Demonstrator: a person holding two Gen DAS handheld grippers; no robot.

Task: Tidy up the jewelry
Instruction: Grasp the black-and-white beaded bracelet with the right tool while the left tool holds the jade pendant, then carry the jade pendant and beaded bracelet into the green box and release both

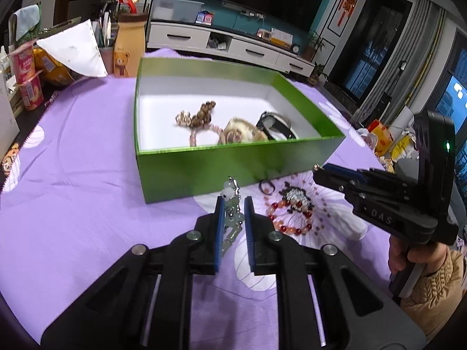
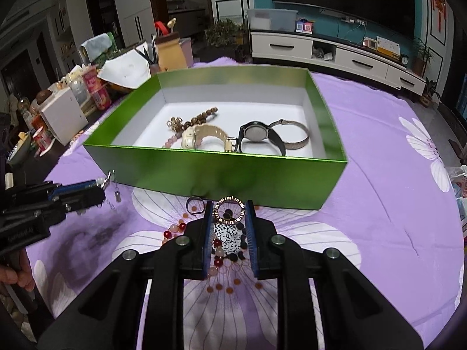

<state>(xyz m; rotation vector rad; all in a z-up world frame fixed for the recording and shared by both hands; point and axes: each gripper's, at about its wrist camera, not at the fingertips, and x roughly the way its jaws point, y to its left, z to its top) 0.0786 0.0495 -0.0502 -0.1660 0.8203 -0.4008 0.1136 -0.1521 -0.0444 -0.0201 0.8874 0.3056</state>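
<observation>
A purple floral cloth is covering the table (image 2: 379,175). The left tool (image 1: 233,204) is gripping a jade charm chain (image 1: 232,201); the right tool (image 2: 229,213) is closing around a sparkly ring pendant (image 2: 229,208). Next, probably lifting both into the green box (image 2: 221,175).

The box (image 2: 216,172) is glossy green outside and white inside. The tablecloth (image 2: 364,204) is lilac with white flowers veined in dark lines. The bead bracelet (image 1: 287,221) mixes red and pale orange beads. The gripper pads (image 1: 219,227) are blue on black arms. A pale green jade pendant (image 1: 232,204) carries silvery chain.
</observation>
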